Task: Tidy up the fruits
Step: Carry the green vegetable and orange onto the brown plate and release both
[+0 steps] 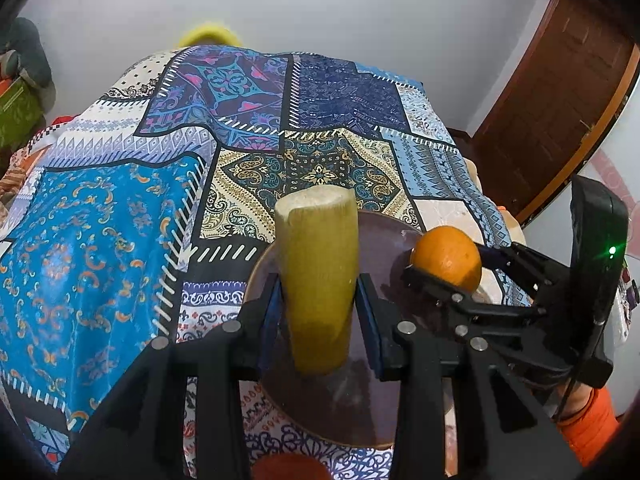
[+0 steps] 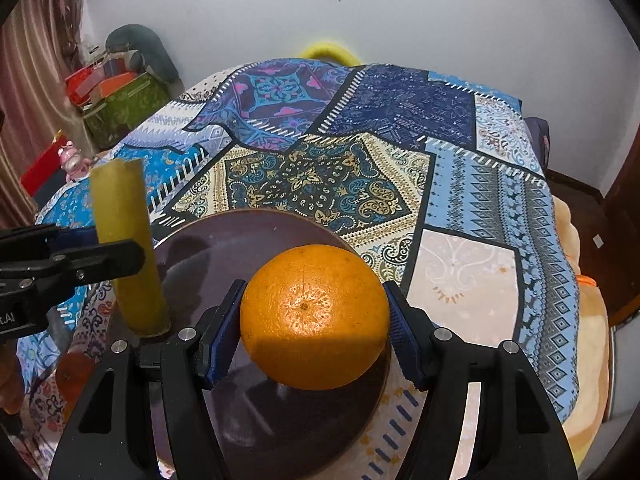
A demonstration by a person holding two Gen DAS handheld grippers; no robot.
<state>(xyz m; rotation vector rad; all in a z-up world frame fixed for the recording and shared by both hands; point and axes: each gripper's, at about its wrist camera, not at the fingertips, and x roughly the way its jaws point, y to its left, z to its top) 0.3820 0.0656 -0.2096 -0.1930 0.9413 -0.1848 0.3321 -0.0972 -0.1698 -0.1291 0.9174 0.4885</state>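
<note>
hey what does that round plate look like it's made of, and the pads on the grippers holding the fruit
The plate looks like glazed ceramic or melamine, which I cannot tell: dark brown, smooth, faintly glossy, with a paler tan rim. The pads on the right hand-held gripper look like blue rubber, matte and finely ridged; the left hand-held gripper has the same.

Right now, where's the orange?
The orange sits between the right gripper jaws, over the dark plate, right of the yellow-green stalk.

Matte black plastic left gripper (image 1: 319, 312) and matching right gripper (image 2: 314, 328), angular linkage arms studded with round silver pins. Ribbed blue rubber pads (image 2: 403, 334) lining the fingers. Green indicator light (image 1: 611, 251) on a black housing. Orange sleeve cuff (image 1: 591, 426), probably knitted.
</note>
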